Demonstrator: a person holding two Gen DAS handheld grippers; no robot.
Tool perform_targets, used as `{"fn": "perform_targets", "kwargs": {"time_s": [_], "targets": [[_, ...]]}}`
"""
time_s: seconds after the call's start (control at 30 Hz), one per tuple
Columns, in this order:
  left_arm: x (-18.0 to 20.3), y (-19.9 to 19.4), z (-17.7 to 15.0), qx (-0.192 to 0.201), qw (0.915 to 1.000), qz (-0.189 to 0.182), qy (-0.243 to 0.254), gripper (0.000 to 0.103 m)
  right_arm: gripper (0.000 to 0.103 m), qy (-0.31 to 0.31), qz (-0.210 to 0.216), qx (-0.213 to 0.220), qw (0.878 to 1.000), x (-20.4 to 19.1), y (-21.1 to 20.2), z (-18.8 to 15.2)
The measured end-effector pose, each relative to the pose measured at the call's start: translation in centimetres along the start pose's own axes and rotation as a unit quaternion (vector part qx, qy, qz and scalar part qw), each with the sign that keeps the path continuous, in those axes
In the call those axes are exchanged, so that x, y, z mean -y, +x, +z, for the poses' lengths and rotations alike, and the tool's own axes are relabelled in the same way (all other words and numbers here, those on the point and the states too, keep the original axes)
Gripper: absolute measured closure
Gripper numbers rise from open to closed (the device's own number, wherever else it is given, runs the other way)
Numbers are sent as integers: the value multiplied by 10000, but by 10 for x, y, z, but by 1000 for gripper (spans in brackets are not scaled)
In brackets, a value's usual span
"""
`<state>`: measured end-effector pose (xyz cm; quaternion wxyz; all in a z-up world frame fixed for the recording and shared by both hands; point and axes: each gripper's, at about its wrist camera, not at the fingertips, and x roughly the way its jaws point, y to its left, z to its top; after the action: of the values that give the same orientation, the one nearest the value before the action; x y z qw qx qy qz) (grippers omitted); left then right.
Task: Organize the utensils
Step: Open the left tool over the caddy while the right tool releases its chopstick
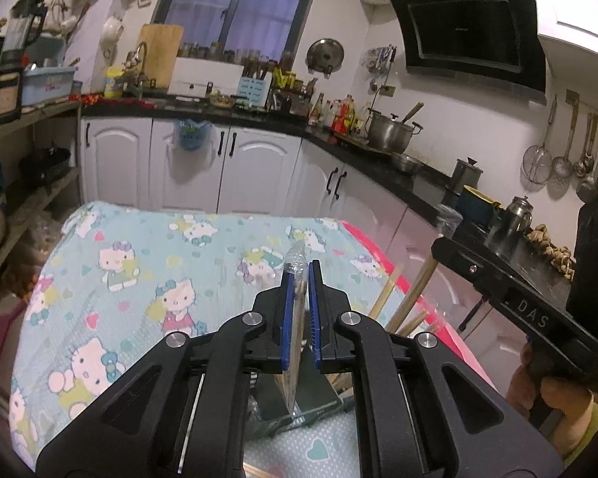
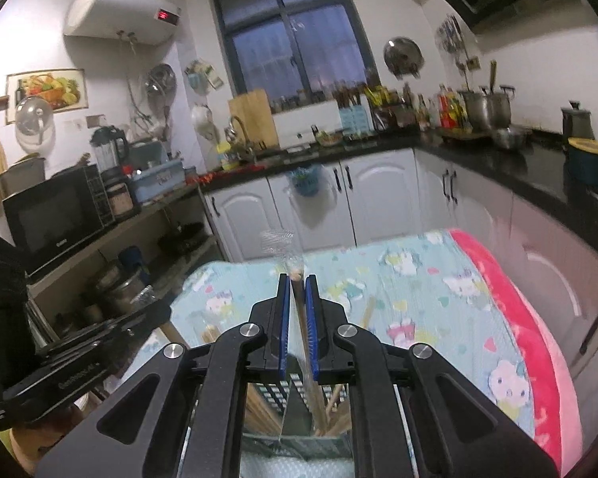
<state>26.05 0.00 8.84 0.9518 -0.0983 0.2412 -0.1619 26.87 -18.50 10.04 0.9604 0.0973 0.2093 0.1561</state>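
My left gripper (image 1: 301, 275) holds a flat clear-wrapped pack of chopsticks (image 1: 296, 263) upright between its blue pads, which touch it on both sides. The pack's lower end reaches into a grey compartmented utensil holder (image 1: 319, 394) just under the jaws. Bare wooden chopsticks (image 1: 412, 294) stick out of the holder on the right. My right gripper (image 2: 298, 279) has a second clear-wrapped utensil (image 2: 299, 298) standing slanted between its pads, with thin gaps beside it. That utensil's foot rests in the utensil holder (image 2: 295, 444) among wooden chopsticks (image 2: 261, 410).
The holder stands at the near edge of a table under a cartoon-cat cloth (image 1: 147, 279) with a red border (image 2: 538, 358). A black countertop (image 1: 418, 183) with pots runs behind and to the right. Shelves with a microwave (image 2: 56, 215) stand on the left.
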Motion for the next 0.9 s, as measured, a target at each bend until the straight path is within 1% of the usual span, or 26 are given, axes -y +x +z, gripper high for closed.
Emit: {"fn": "perform_targets", "kwargs": {"time_s": [0.03,0.07,0.1,0.17,0.23,0.27,0.33,0.37,0.4,0.43,0.47,0.5,0.53,0.57,0.6,0.8,0.9], "targets": [[-1,-1,-1,-22,10000,8,-24,93,80,41,-19,-45,10000,2,0,-2],[-1,-3,-1,-18,10000,41,-28,82,72,76,-22,-58,10000,3,-2,-4],[-1,-7,-1,16,10000,75,-32,73,71,98,-62,-34,9999,5,-7,-5],[-1,-15,-1,104,9999,57,-85,69,69,68,-182,45,9998,7,-15,-8],[-2,-23,-1,127,9998,31,-163,61,69,-24,-263,52,9996,8,-23,-11],[-1,-27,-1,134,9997,17,-187,55,67,-62,-290,51,9995,9,-27,-12],[0,-33,-1,138,9997,-10,-221,50,63,-99,-332,43,9994,11,-32,-14],[0,-36,0,131,9996,-24,-234,45,63,-106,-348,37,9993,13,-35,-15],[0,-39,-1,131,9996,-30,-246,36,63,-105,-359,34,9993,14,-39,-16],[1,-42,-1,126,9996,-26,-258,31,63,-99,-358,32,9993,16,-42,-16],[1,-45,-1,97,9996,-47,-265,24,61,-87,-356,31,9993,18,-45,-17],[2,-49,-2,90,9996,-68,-271,20,59,-68,-360,35,9993,20,-48,-18],[2,-52,-3,89,9996,-77,-274,18,56,-45,-358,42,9993,21,-52,-19],[2,-54,-4,90,9996,-77,-270,14,52,-11,-350,47,9994,23,-54,-21],[3,-58,-5,94,9996,-66,-267,11,52,45,-346,49,9994,26,-58,-23],[-1,-72,-17,63,9991,-34,-414,11,47,118,-300,-89,9994,30,-65,-34],[-4,-79,-24,54,9990,42,-445,11,44,64,-270,-139,9995,28,-68,-37]]}}
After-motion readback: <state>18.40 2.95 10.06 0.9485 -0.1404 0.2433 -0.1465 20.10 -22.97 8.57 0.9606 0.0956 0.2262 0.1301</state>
